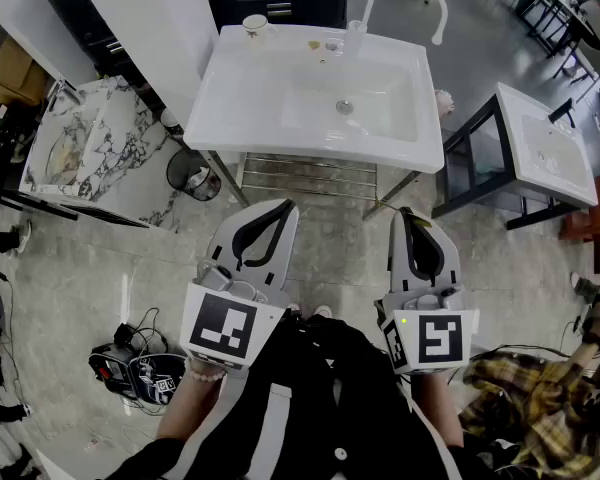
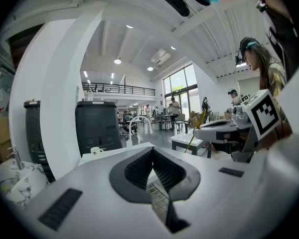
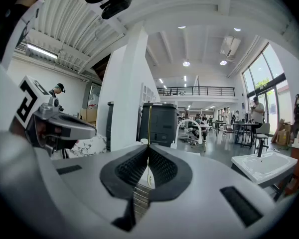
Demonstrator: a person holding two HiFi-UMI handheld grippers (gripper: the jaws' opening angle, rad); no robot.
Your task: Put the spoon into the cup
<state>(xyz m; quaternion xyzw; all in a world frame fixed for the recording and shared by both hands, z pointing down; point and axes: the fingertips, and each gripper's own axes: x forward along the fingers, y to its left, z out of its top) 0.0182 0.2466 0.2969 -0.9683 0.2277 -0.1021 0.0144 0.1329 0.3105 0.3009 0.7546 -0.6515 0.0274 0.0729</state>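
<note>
Spoon (image 3: 148,121) pinched upright in my right hand-held gripper (image 3: 148,146), left hand-held gripper (image 2: 152,151) closed empty; approach cup (image 1: 255,26), washbasin's (image 1: 242,90) far-left corner, from above.

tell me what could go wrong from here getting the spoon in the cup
1. The right gripper is shut on only the thin handle of the spoon, which stands upright between the jaws. It may swivel or slip on the way.
2. The cup sits at the far back left corner of the sink, close to the rim. A clumsy poke with the spoon could tip it or push it off.
</note>
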